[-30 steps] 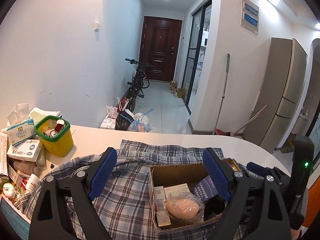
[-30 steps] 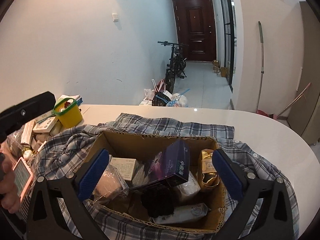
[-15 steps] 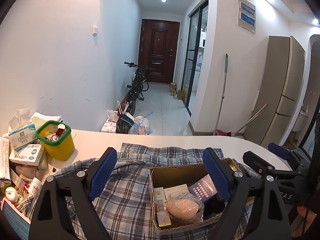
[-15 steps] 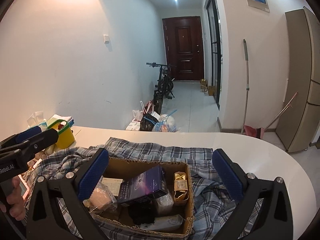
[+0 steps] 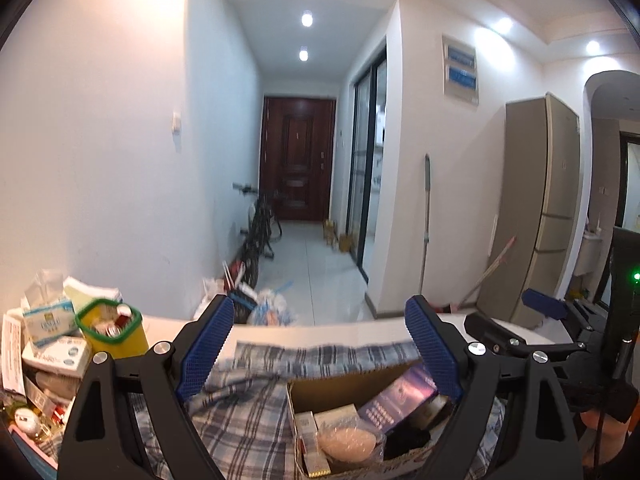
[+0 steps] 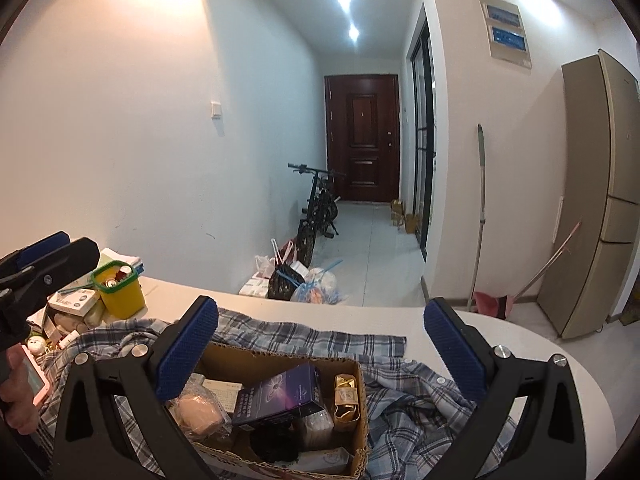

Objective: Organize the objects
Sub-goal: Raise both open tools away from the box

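Cardboard forms the open box [image 6: 356,420] that sits on a crumpled blue plaid shirt [image 6: 404,400] spread over the white rounded table [image 6: 520,352]. Inside the box lie a dark purple carton [image 6: 280,398] tilted across the middle, a gold foil packet [image 6: 346,398] standing against the right wall, a pinkish round item in clear wrap [image 6: 198,412] at the left, a black lump [image 6: 274,444] near the front, and some pale small boxes that are too blurred to read.

From the left wrist view the same box [image 5: 340,384], purple carton [image 5: 398,400] and wrapped pink item [image 5: 348,442] show low in the frame, with the shirt [image 5: 240,412] running under them.

Both claws hang above the table, empty. The left gripper [image 5: 320,352] has its blue-padded fingers spread wide, over the shirt and the box's far edge. The right gripper [image 6: 320,354] is spread just as wide, straddling the box from above without touching it.

At the table's left end stands a yellow tub with a green rim [image 6: 118,290], holding small cans, beside a heap of tissue packs and white cartons [image 5: 52,340]. Beyond the table a black bicycle [image 6: 318,216] leans near the wall, knotted bags [image 6: 304,284] lie on the floor, and a dark red door [image 6: 362,138] closes the hallway. A tall beige refrigerator [image 6: 596,200] stands at the right.
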Motion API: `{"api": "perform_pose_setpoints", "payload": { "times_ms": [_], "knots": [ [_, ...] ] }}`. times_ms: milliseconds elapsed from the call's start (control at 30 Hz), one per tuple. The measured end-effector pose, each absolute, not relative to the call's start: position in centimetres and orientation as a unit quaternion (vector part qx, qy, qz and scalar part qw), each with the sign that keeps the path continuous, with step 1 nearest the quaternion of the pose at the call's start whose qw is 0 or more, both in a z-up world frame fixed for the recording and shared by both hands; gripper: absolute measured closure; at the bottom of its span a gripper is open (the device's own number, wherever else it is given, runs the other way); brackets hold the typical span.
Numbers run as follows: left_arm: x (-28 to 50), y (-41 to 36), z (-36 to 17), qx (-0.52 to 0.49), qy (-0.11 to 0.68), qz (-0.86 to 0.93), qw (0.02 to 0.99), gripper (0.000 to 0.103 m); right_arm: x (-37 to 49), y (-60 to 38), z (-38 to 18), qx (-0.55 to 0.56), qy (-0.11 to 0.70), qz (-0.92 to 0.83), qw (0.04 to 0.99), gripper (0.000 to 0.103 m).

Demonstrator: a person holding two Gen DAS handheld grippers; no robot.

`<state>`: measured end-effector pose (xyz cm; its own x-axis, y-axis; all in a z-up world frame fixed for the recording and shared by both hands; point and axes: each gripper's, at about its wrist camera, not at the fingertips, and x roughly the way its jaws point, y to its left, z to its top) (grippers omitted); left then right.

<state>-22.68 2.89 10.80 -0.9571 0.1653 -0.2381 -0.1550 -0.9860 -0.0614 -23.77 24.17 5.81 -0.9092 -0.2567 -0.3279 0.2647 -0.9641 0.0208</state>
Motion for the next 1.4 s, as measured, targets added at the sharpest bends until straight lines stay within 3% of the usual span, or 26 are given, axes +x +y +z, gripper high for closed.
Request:
{"api": "perform_pose_setpoints", "payload": {
  "times_ms": [200,300,533,733,900,1167,1300,1400],
  "knots": [
    [-19.0,2.7,12.6,-0.028,-0.020,0.997,0.068,0.012,-21.2,24.3,7.8,0.114,0.011,-0.985,0.133,0.000],
    [-17.3,1.8,13.5,0.006,-0.054,0.996,0.070,0.000,-19.9,23.9,8.6,0.088,0.025,-0.988,0.121,0.000],
    [-14.6,0.5,15.1,0.061,-0.077,0.993,0.072,0.000,-16.7,23.0,9.9,0.006,0.047,-0.998,0.049,0.000],
    [-12.1,0.8,15.7,0.136,-0.048,0.980,0.134,0.000,-14.9,23.0,11.0,-0.024,0.031,-0.997,0.061,0.000],
    [-12.5,2.5,16.2,0.101,0.011,0.982,0.159,0.000,-14.3,23.1,11.5,-0.029,0.023,-0.998,0.046,0.000],
    [-13.4,2.3,16.5,0.045,-0.014,0.983,0.178,0.000,-13.8,23.9,12.2,-0.032,0.005,-0.999,0.044,0.000],
    [-11.7,1.9,17.2,0.058,-0.035,0.988,0.141,0.000,-13.3,24.1,12.6,-0.034,0.005,-0.998,0.053,0.000],
    [-10.3,2.2,18.1,0.049,-0.012,0.990,0.134,0.000,-12.5,24.2,13.0,-0.034,-0.002,-0.997,0.075,0.000]
  ]
}}
